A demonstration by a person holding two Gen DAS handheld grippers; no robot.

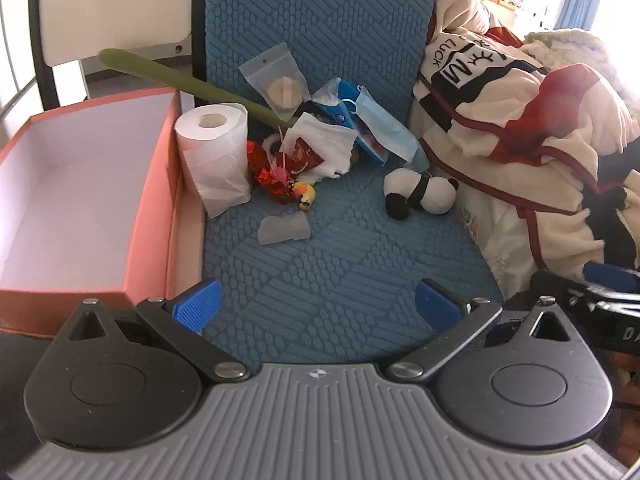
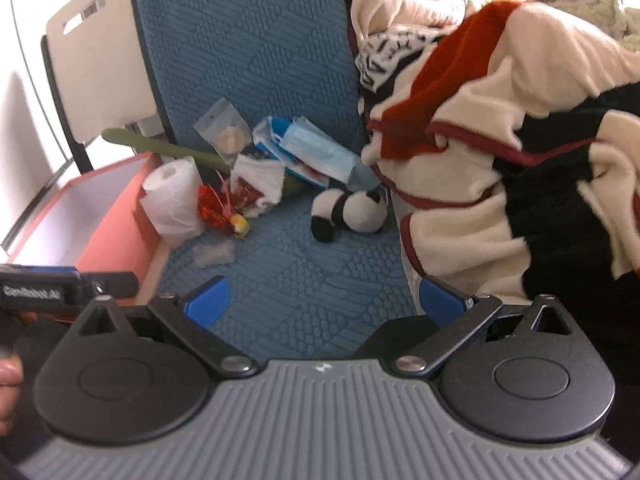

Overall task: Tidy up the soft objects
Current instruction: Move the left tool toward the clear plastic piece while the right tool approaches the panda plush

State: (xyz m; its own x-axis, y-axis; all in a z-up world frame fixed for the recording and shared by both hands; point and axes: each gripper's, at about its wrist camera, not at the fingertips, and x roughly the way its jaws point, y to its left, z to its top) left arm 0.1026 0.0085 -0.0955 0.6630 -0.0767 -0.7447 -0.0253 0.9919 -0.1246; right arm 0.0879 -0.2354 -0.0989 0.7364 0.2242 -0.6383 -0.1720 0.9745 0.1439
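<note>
Surface: one blue textured seat cushion (image 1: 320, 264), carrying the loose items.

- One orange box (image 1: 152, 216), open and white inside, at the cushion's left edge; nothing visible inside it.
- One toilet paper roll (image 1: 214, 136), upright, just beside the box, a loose sheet hanging down its front.
- One plush panda (image 1: 420, 192), lying on its side near the cushion's right edge, apart from the pile.
- One blue face mask (image 1: 380, 120), resting on a blue-and-white packet (image 1: 340, 108).
- One crumpled white tissue (image 1: 324, 148) in the middle of the pile.
- One clear zip pouch (image 1: 276, 80) with a round pale item inside, leaning on the cushion's back.
- One long green stick-shaped object (image 1: 180, 80), running from the pile out to the left.
- One red foil wrapper (image 1: 268, 176); one small yellow toy (image 1: 306, 196) touching it.
- One small translucent piece (image 1: 284, 230), alone in front of the pile.
- One cream, red and black fleece garment (image 1: 520, 120), heaped to the right.

Left hand-held gripper (image 1: 318, 306): fingers spread wide, holding nothing. Right hand-held gripper (image 2: 324, 300): likewise spread, holding nothing.
</note>
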